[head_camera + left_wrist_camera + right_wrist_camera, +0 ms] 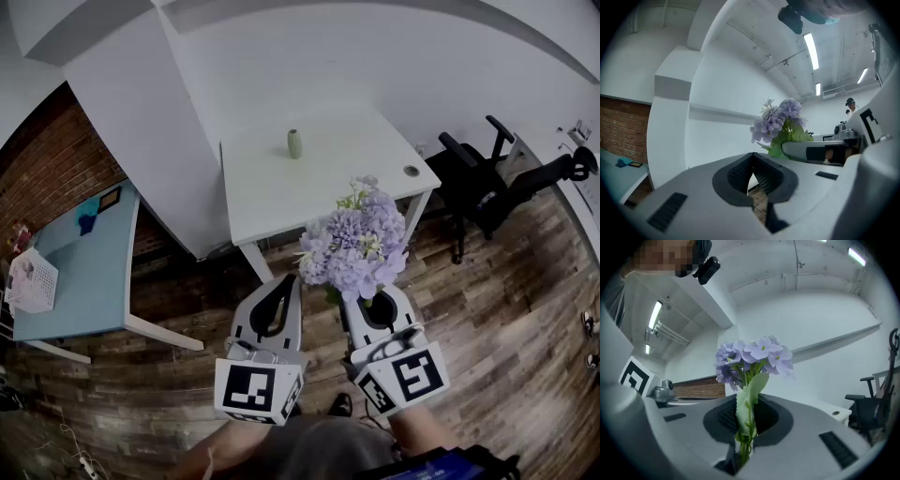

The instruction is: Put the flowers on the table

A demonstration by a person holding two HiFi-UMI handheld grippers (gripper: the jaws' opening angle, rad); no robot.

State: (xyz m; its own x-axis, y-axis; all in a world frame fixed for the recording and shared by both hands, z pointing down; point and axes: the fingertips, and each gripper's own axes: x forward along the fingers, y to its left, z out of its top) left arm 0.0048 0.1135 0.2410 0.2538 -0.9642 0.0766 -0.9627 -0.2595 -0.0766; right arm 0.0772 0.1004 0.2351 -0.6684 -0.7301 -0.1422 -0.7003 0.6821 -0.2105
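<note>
A bunch of purple flowers [356, 246] with green leaves stands upright in my right gripper [380, 314], which is shut on the stems. In the right gripper view the stems and a leaf [749, 404] are pinched between the jaws of the right gripper [745, 427], with the blooms [754, 355] above. My left gripper [272, 309] is beside it on the left, shut and holding nothing; its jaws [752, 176] meet with only a thin slit. The flowers [780, 119] show to its right. Ahead stands the white table [272, 202] with a small green vase [294, 143] on it.
A light blue table [84, 272] with a white basket [31, 279] stands at the left by a brick wall [47, 169]. A black office chair [487, 183] is right of the white table. Wooden floor [506, 319] lies below both grippers.
</note>
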